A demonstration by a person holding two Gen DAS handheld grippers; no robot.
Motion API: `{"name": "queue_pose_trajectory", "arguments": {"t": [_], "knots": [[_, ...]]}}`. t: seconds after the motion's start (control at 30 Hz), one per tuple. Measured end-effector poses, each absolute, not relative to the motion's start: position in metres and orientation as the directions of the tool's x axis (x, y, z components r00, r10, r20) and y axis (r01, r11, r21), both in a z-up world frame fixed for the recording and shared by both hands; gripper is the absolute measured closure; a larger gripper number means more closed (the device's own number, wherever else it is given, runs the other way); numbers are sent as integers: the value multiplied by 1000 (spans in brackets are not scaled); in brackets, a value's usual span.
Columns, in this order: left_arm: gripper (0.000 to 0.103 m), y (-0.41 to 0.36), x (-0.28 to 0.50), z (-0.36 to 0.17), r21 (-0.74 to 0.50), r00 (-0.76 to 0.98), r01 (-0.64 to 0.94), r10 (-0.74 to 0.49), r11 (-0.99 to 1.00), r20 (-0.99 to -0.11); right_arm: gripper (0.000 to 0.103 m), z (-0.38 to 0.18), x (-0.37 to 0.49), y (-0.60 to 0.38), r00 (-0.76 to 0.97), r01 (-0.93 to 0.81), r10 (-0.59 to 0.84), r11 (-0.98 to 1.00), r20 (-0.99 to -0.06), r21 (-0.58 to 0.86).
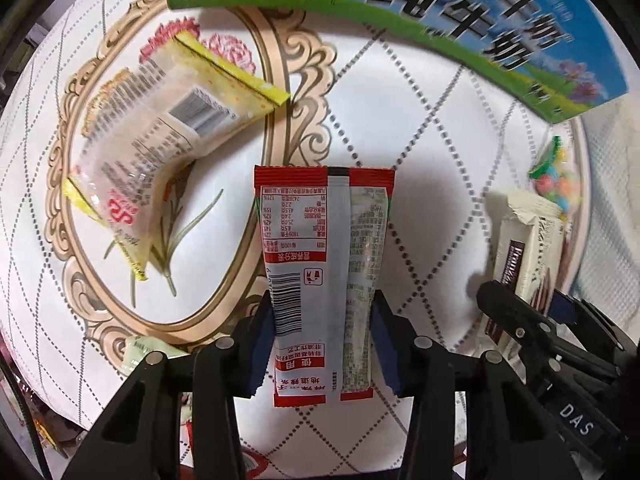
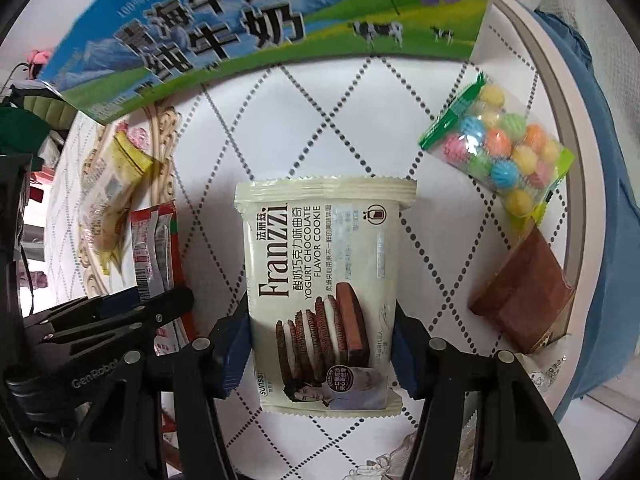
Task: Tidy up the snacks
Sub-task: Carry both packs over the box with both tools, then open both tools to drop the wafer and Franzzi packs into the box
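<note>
A red and white snack packet [image 1: 304,240], printed back showing, hangs over the table with my left gripper [image 1: 323,312] shut on its lower half, a blue pad pressing each long side. My right gripper [image 2: 322,320] is shut on a cream Franzzi chocolate cookie packet [image 2: 320,260], held by both side edges with its front facing the camera. The two grippers are close side by side: the right wrist view shows the red packet [image 2: 154,236] at the left, and the left wrist view shows the cookie packet [image 1: 524,248] at the right.
A blue and green milk carton box [image 2: 240,20] stands along the far side. On the round patterned tablecloth [image 1: 420,120] lie a clear and yellow packet [image 1: 160,152], a bag of coloured candy balls [image 2: 504,156] and a brown packet [image 2: 524,292] near the right rim.
</note>
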State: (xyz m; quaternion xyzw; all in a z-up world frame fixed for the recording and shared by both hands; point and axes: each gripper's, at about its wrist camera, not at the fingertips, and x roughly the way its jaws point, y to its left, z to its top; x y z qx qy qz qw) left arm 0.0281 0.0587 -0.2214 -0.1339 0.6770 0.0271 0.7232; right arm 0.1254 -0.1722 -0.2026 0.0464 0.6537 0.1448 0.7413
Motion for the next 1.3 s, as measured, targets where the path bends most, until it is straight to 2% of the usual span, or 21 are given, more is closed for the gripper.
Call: {"name": "queue_pose_trajectory", "arguments": {"t": [0.23, 0.47, 0.57, 0.67, 0.8, 0.97, 1.17, 1.3], "knots": [[61, 57, 28, -159, -248, 167, -203, -216, 947, -962, 41, -152, 131, -183, 146, -162, 382, 919, -913, 359], [61, 54, 77, -53, -350, 327, -120, -296, 929, -897, 41, -61, 176, -202, 284, -191, 477, 878, -832, 438], [61, 59, 113, -20, -331, 363, -71, -285, 941, -887, 41, -29, 213, -211, 350, -194, 468, 884, -812, 426], [61, 67, 154, -4, -261, 379, -43, -226, 964, -897, 41, -15, 251, -220, 396, -188, 419, 908, -817, 375], [61, 76, 211, -22, -192, 328, -59, -162, 980, -930, 41, -27, 307, -215, 390, -164, 343, 939, -854, 302], [61, 90, 261, -79, -161, 195, -106, -139, 981, -971, 41, -67, 352, -204, 312, -133, 287, 957, -905, 258], [61, 93, 273, -131, -145, 70, -134, -137, 980, -988, 41, -108, 365, -194, 230, -129, 254, 965, -939, 230], [58, 94, 272, -148, -149, 28, -140, -147, 979, -989, 39, -130, 369, -191, 161, -124, 251, 965, -954, 233]]}}
